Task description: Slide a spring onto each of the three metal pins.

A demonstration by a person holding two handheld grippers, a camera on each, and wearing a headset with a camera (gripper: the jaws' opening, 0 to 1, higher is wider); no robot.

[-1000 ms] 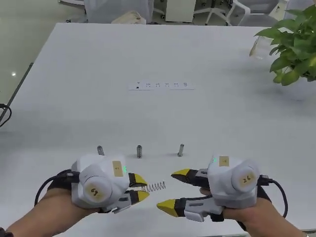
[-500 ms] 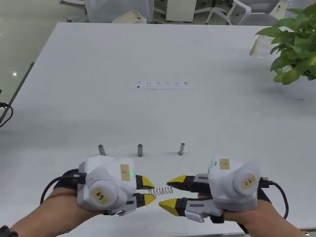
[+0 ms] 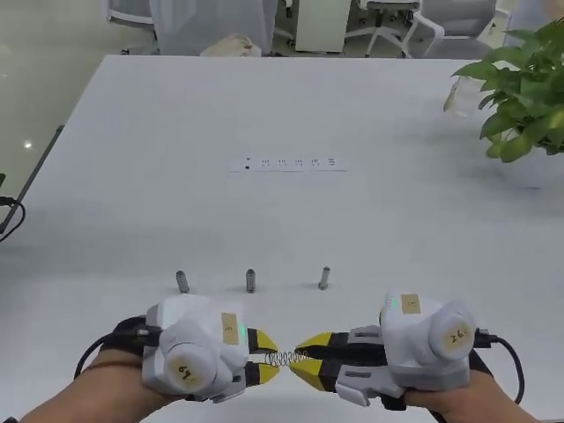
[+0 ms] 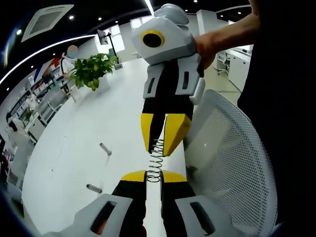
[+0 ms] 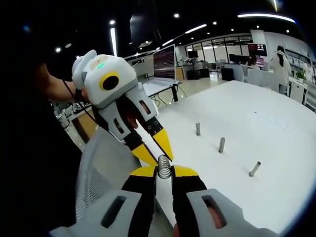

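I have the left gripper (image 3: 266, 356) clamped on one end of the spring (image 3: 282, 357), and the right gripper (image 3: 302, 356) pinches the other end. The spring spans the gap between them, near the three pins (image 3: 250, 280).

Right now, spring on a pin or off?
Off. The small coiled metal spring is held between the yellow-tipped left tool and right tool, short of the three short metal pins.
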